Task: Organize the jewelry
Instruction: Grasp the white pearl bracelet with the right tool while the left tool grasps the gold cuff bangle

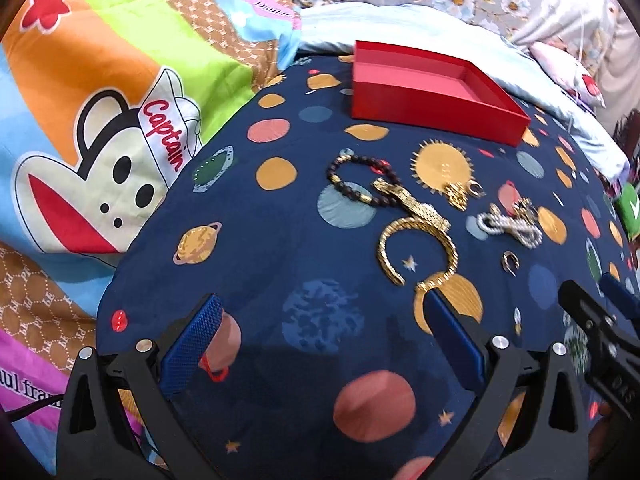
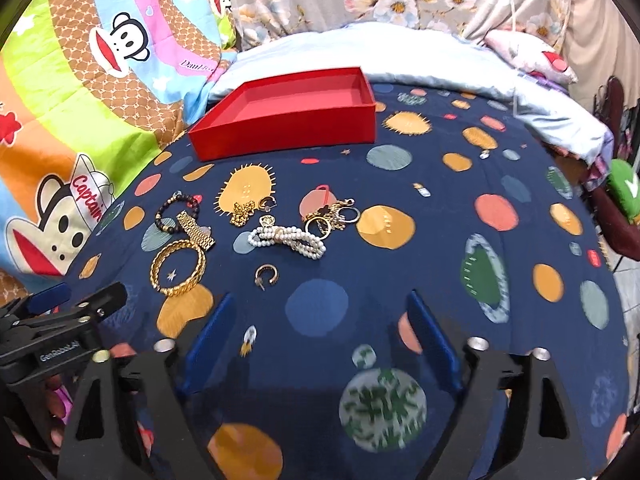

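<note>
A navy planet-print bedcover [image 2: 440, 264] carries everything. At its far side sits an open red box [image 2: 288, 114], nothing in it. The left tongs [image 1: 320, 336] and right tongs [image 2: 320, 332] both hover low over the cover, jaws apart, gripping nothing. Between them and the box lie a gold watch [image 2: 180, 252], dark bead bracelet [image 2: 172, 212], pearl bracelet [image 2: 286, 242], a tangle of rings [image 2: 332, 214] and 1 small hoop earring [image 2: 266, 274].
</note>
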Available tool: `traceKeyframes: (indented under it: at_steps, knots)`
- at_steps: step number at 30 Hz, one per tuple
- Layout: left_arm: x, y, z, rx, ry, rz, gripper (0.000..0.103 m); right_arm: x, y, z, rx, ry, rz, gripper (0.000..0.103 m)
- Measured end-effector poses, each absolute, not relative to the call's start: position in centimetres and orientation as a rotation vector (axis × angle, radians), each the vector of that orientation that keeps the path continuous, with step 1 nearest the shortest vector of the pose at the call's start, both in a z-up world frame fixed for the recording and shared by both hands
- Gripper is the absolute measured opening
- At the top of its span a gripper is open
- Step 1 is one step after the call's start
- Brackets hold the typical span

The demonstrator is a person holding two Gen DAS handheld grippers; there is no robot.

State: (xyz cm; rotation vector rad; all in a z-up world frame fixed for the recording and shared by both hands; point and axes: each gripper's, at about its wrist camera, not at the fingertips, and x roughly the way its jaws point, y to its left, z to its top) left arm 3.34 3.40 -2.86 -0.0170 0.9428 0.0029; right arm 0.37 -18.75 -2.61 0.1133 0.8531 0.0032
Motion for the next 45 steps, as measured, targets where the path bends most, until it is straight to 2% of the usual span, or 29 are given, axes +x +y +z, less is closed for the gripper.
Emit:
traceKeyframes:
  at_steps: [1, 4, 8, 15, 17, 18, 19, 20, 35, 37, 40, 41, 42, 45]
  knots:
    - [3.6, 3.5, -3.0, -0.020, 0.944, 0.004, 0.098, 0.8, -18.8, -2.8, 0.116, 0.859, 0.010, 0.070]
    - [4.3, 3.3, -3.4, -0.008, 0.954, -0.019, 0.098, 2.6, -18.8, -3.5, 0.122, 0.879, 0.041, 0.060]
    - [5.0, 2.8, -3.8, -0.005, 0.959, -0.044, 0.098, 4.5, -18.5, -3.9, 0.112, 0.877, 0.064, 0.055]
    - [5.9, 1.8, -4.2, -0.016, 0.969, -0.083, 0.098, 6.7, -17.9, -4.5, 0.100, 0.882, 0.080, 0.055]
    - [6.1, 1.4, -4.4, -0.014, 0.971, -0.099, 0.098, 6.9, -17.9, -5.1, 0.106, 0.895, 0.081, 0.039]
    - [6.1, 1.2, -4.5, -0.009, 0.971, -0.106, 0.098, 6.9, -17.9, -5.3, 0.111, 0.903, 0.083, 0.024]
    - [6.1, 1.1, -4.5, -0.006, 0.972, -0.112, 0.098, 6.8, -17.9, -5.3, 0.109, 0.900, 0.079, 0.014]
    - [6.1, 0.9, -4.6, -0.003, 0.974, -0.120, 0.098, 6.6, -18.0, -5.4, 0.110, 0.899, 0.080, 0.010]
    - [7.5, -1.3, -6.2, 0.012, 0.946, -0.164, 0.096, 4.3, -18.6, -4.2, 0.161, 0.879, 0.105, 0.005]
    - [7.4, -1.3, -6.1, 0.018, 0.936, -0.170, 0.091, 4.1, -18.5, -4.1, 0.167, 0.878, 0.108, 0.005]
    - [7.3, -1.5, -5.8, 0.028, 0.922, -0.180, 0.071, 4.0, -18.5, -4.0, 0.172, 0.875, 0.108, 0.005]
    - [7.3, -1.5, -5.7, 0.034, 0.920, -0.181, 0.061, 4.0, -18.5, -4.0, 0.173, 0.875, 0.108, 0.005]
    - [7.3, -1.5, -5.6, 0.030, 0.919, -0.186, 0.057, 3.9, -18.5, -3.9, 0.175, 0.873, 0.110, 0.005]
    - [7.3, -1.3, -5.4, 0.010, 0.927, -0.202, 0.057, 3.8, -18.4, -3.5, 0.173, 0.863, 0.111, 0.005]
